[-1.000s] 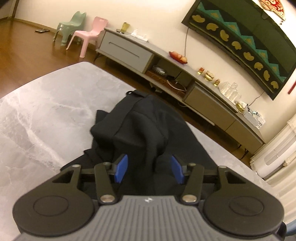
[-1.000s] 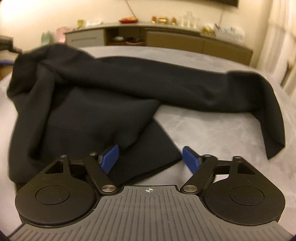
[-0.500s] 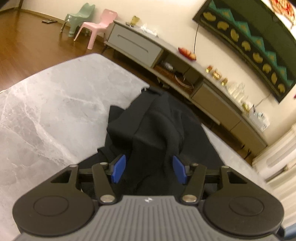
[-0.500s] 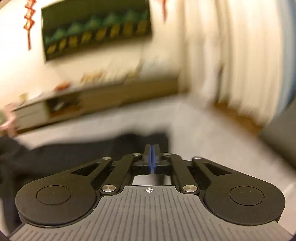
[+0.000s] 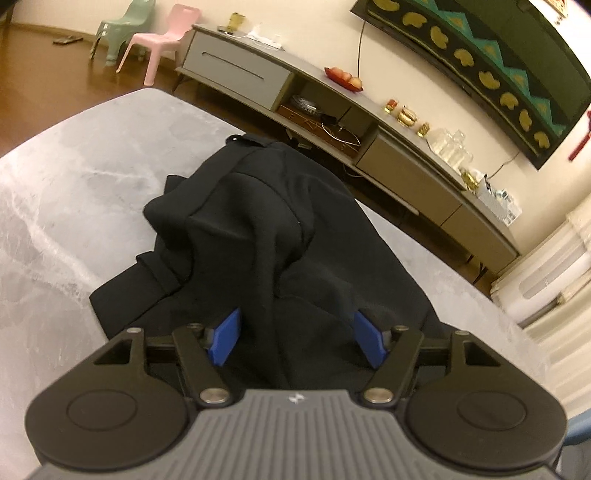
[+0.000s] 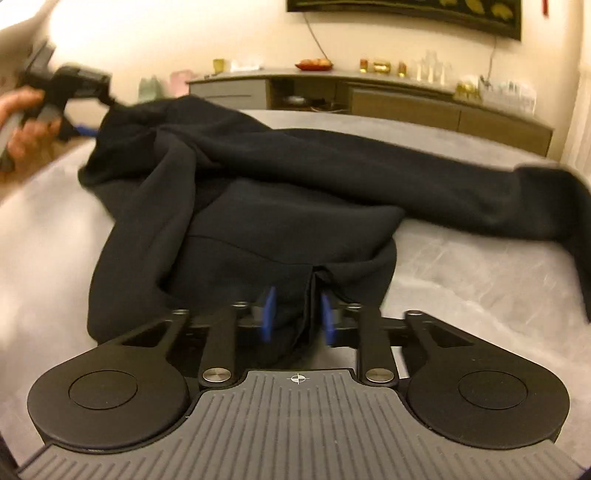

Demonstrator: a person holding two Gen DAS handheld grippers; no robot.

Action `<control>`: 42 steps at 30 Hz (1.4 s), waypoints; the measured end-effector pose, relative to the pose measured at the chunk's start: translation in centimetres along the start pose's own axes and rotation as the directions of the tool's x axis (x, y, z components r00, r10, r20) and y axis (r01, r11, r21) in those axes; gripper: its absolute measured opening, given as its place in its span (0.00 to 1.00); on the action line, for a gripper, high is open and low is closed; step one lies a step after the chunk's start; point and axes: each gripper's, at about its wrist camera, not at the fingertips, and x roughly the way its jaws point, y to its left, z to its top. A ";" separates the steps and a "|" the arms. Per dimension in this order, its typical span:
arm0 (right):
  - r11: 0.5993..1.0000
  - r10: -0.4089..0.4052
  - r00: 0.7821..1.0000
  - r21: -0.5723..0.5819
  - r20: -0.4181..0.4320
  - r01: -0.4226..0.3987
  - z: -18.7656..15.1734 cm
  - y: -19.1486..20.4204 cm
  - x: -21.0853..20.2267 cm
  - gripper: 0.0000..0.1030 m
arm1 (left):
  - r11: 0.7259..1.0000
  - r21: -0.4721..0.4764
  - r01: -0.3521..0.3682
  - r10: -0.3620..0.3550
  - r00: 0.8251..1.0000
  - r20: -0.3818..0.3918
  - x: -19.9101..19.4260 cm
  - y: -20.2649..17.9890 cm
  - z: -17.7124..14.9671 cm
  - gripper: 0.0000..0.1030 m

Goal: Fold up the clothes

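Note:
A black garment (image 5: 266,229) lies bunched on the grey marble table (image 5: 74,192). In the right wrist view it (image 6: 295,206) spreads across the table with one long part reaching to the right. My left gripper (image 5: 297,341) is open, its blue pads (image 5: 223,341) wide apart over the near folds of the cloth. It also shows in the right wrist view (image 6: 79,129), held by a hand at the garment's far left end. My right gripper (image 6: 297,319) has its jaws narrowed around a fold of the garment's near edge.
A long grey TV cabinet (image 5: 369,122) with small items stands behind the table along the wall. A pink chair (image 5: 162,40) and a green chair (image 5: 122,26) stand on the wooden floor far left. A white appliance (image 5: 543,280) is at the right.
My right gripper swung away with jaws shut, then came back to the garment's near edge and now pinches a fold. The left gripper stayed open over the cloth and shifted slightly.

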 end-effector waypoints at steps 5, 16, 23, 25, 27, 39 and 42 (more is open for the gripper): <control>0.990 0.023 0.995 0.139 0.101 -0.037 1.7 -2.7 -3.3 0.00 | 0.999 0.031 -0.009 0.008 1.000 0.012 -0.1 -0.3 0.2 0.66; 0.778 -0.547 0.827 0.442 0.128 0.446 4.1 -17.2 -11.5 0.00 | 0.999 0.014 -0.040 0.039 0.999 0.025 0.3 1.2 1.0 0.66; 0.645 -0.659 0.747 0.441 -0.093 0.624 3.0 -22.7 -7.6 0.30 | 0.996 -0.060 -0.068 0.073 0.994 0.086 -0.6 3.3 2.3 0.76; 0.661 -0.654 0.753 0.433 -0.067 0.612 3.8 -22.3 -7.3 0.71 | 0.994 -0.062 -0.092 0.098 0.991 0.096 0.0 3.9 2.6 0.82; 0.735 -0.584 0.811 0.411 -0.021 0.539 5.1 -20.9 -6.1 0.84 | 0.994 -0.018 -0.111 0.112 0.990 0.081 1.6 3.9 2.9 0.82; 0.842 -0.506 0.823 0.055 -0.259 0.536 8.3 -22.5 8.0 0.00 | 0.968 -0.042 -0.248 0.249 0.968 0.021 4.4 3.5 1.4 0.19; 0.802 -0.567 0.785 0.047 -0.250 0.595 8.7 -25.1 9.5 0.01 | 0.960 -0.021 -0.278 0.278 0.959 0.044 2.1 2.5 0.4 0.20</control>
